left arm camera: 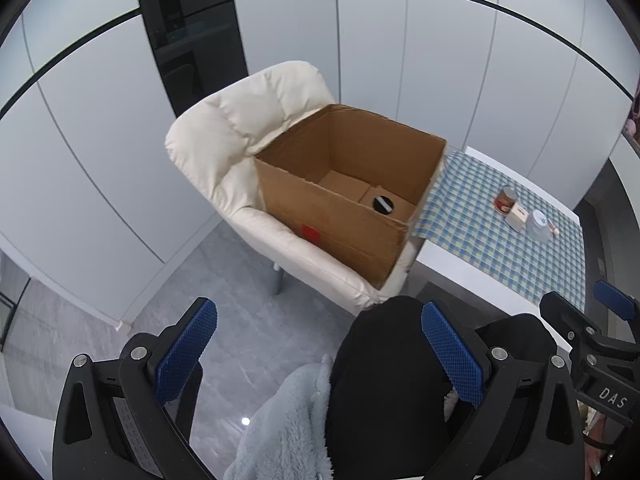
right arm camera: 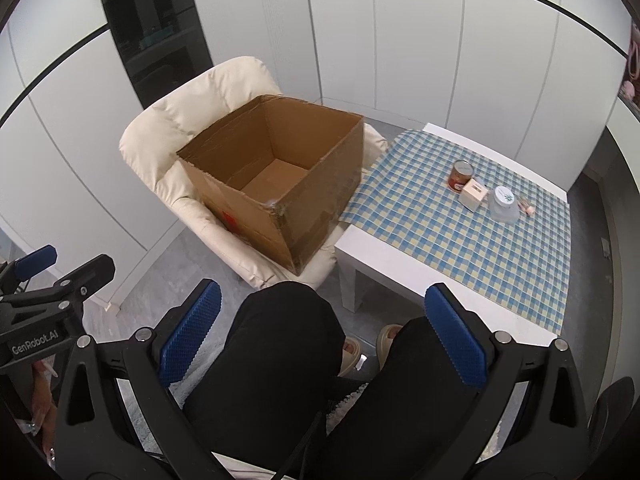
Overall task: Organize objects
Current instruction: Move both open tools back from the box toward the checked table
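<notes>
An open cardboard box (left arm camera: 340, 220) (right arm camera: 256, 208) rests on a cream armchair (left arm camera: 224, 152) (right arm camera: 160, 136); a small black round object (left arm camera: 384, 203) lies on its floor. On the checked tablecloth (left arm camera: 492, 248) (right arm camera: 460, 248) stand a red tin can (left arm camera: 507, 198) (right arm camera: 462, 174), a small white box (left arm camera: 519, 218) (right arm camera: 473, 194), a clear plastic jar (left arm camera: 538, 226) (right arm camera: 503, 204) and a tiny pinkish item (right arm camera: 527, 209). My left gripper (left arm camera: 320, 352) and right gripper (right arm camera: 324, 328) are both open and empty, held over the person's black-trousered knees, well short of box and table.
A white low table (right arm camera: 360, 248) stands right of the armchair. The person's knees (right arm camera: 280, 340), sandalled feet (right arm camera: 390, 338) and a fluffy pale blue garment (left arm camera: 288, 424) fill the foreground. White cabinet panels and a dark glass door (left arm camera: 192, 32) form the back wall. Grey floor (left arm camera: 224, 288) lies left.
</notes>
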`<state>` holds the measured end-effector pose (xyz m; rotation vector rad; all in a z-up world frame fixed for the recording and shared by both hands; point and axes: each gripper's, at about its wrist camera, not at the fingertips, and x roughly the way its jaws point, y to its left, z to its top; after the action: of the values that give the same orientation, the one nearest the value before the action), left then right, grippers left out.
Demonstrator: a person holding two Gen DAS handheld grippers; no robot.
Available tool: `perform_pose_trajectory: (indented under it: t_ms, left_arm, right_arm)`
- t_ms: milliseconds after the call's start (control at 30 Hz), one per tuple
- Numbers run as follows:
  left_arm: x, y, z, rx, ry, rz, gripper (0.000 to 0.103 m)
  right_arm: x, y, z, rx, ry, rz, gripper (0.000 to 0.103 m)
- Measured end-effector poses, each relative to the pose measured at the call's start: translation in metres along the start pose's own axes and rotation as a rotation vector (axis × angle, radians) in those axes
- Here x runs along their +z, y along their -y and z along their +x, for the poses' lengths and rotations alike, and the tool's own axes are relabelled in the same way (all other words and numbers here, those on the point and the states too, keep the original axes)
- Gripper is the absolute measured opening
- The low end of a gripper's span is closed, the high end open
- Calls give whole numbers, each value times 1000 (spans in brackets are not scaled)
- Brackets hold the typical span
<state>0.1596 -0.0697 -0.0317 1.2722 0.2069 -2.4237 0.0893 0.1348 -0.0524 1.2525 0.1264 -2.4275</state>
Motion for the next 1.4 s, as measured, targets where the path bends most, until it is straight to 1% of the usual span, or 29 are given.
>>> perform_pose_trajectory:
  t_ms: [200, 333, 667, 900, 1067, 1133, 1233, 1400]
  left_arm:
    - [4, 18, 1, -43, 9, 41, 102]
    - [7, 35, 5, -107, 5, 62, 102]
    - [14, 95, 8, -197, -6, 182, 102]
    - [16, 143, 1, -265, 8, 285, 102]
    - [16, 173, -1, -304, 4, 334, 102]
    - [15, 188, -1, -320, -5, 363, 102]
    - [12, 204, -6, -334, 2, 396, 102]
    - [9, 221, -6, -351, 2, 429, 102]
  right_arm:
    - [-4, 22, -4, -39, 6, 51, 103]
    - [-10, 44, -9, -76, 15, 102, 103]
    - [-25, 98, -29, -199, 36, 221, 103]
    - [-42, 134, -47, -269, 44, 305, 103]
    - [-55, 161, -61, -323, 47, 376, 103]
    - [-59, 170, -65, -332, 45, 401, 103]
    - [-66, 183, -72, -349, 49, 432, 103]
    - [-75, 199, -83, -382, 65, 467, 103]
